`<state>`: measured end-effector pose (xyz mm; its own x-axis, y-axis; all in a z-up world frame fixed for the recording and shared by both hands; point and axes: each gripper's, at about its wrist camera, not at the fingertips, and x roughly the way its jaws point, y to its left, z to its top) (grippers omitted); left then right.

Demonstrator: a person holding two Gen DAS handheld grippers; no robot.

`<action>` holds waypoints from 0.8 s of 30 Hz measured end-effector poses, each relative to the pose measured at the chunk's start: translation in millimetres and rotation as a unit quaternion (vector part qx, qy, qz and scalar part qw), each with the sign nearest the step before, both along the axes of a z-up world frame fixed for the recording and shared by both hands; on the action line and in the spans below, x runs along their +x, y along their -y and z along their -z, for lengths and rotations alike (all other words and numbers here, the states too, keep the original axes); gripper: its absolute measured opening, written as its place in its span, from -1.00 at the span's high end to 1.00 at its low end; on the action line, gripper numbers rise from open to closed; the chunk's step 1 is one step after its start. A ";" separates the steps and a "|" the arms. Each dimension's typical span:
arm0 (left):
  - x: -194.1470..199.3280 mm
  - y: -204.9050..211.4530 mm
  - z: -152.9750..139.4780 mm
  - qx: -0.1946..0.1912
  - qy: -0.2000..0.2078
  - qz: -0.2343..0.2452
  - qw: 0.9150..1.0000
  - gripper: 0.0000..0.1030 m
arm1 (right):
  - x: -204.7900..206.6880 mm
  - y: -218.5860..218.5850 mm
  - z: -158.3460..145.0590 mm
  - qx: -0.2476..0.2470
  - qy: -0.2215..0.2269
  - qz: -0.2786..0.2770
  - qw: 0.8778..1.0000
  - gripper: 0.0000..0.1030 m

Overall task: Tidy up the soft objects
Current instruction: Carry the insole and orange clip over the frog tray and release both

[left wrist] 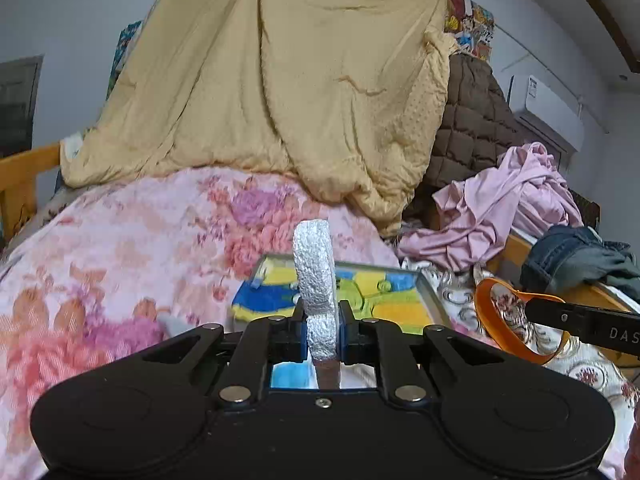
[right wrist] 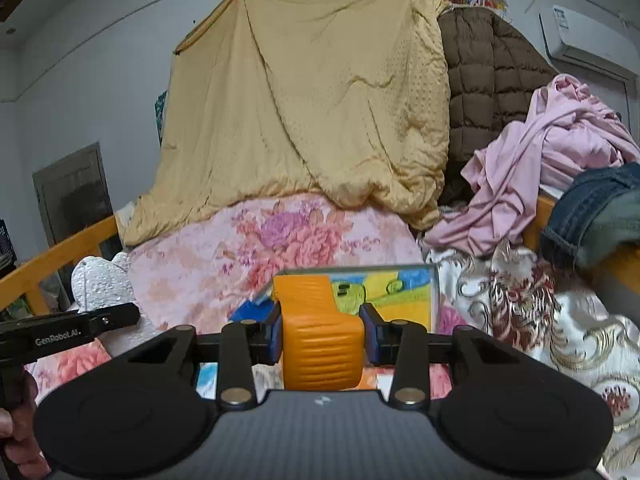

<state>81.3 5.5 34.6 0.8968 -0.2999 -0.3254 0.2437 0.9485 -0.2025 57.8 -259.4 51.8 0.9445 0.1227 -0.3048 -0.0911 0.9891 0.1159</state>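
A yellow quilt (left wrist: 280, 80) hangs above the floral bedspread (left wrist: 120, 260).

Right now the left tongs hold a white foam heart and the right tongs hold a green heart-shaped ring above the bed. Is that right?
Not quite. The ring in the right tongs is orange, not green: an orange heart-shaped ring, as the right wrist view shows. The left tongs do hold the white foam heart.

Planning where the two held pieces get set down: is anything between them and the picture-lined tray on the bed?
Nothing visible. The silver foam piece in the left tool and the orange band in the right tool hang above the tray.
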 end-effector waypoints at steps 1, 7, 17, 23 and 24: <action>4.0 1.5 -2.1 -0.001 0.003 0.001 1.000 0.72 | 2.9 -1.1 -2.0 0.000 0.002 0.001 1.000 0.19; 29.7 15.4 -9.2 0.010 0.007 0.008 1.000 0.72 | 23.3 -0.2 -8.4 0.004 0.012 0.011 1.000 0.19; 82.9 37.7 3.5 0.034 -0.003 0.026 0.999 0.72 | 62.0 2.0 -11.5 -0.011 0.019 0.030 0.999 0.19; 120.0 46.8 11.6 0.038 -0.006 0.030 0.999 0.72 | 94.9 4.7 -10.8 -0.024 0.023 0.046 0.998 0.19; 126.3 48.3 13.1 0.040 -0.005 0.030 0.999 0.72 | 100.3 3.4 -10.1 -0.027 0.023 0.047 0.998 0.19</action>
<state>207.7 -42.8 21.5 0.8746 -0.3263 -0.3587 0.2995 0.9453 -0.1296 158.1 -262.8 61.9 0.9643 0.0171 -0.2642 -0.0011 0.9982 0.0604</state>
